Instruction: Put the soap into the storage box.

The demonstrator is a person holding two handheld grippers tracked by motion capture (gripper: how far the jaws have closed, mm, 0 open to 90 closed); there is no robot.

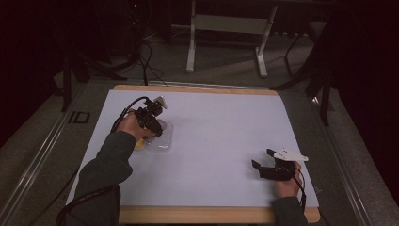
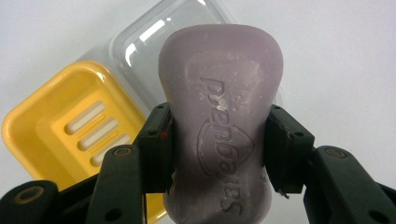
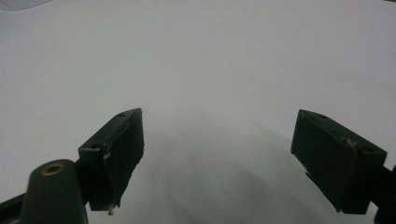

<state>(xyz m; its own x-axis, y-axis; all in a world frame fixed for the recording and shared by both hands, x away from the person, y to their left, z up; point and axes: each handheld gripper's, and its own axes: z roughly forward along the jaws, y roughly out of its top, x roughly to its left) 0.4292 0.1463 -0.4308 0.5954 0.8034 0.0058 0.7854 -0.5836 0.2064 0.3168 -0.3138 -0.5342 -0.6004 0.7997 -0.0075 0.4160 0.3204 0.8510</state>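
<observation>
A purple bar of soap (image 2: 222, 126) with embossed lettering sits clamped between the two black pads of my left gripper (image 2: 219, 149), held above the table. Below it lie a yellow soap dish (image 2: 56, 135) with a slotted floor and a clear plastic lid (image 2: 135, 46) beside it. In the high view my left gripper (image 1: 151, 123) hangs over the clear lid (image 1: 162, 141) at the table's left, the yellow dish (image 1: 139, 144) peeking out by the hand. My right gripper (image 1: 262, 165) rests near the table's front right, jaws wide apart, nothing between them (image 3: 217, 158).
A white sheet (image 1: 211, 136) covers the wooden table (image 1: 197, 215). Black cables trail off the back left edge. A white table frame (image 1: 226, 33) stands on the floor behind.
</observation>
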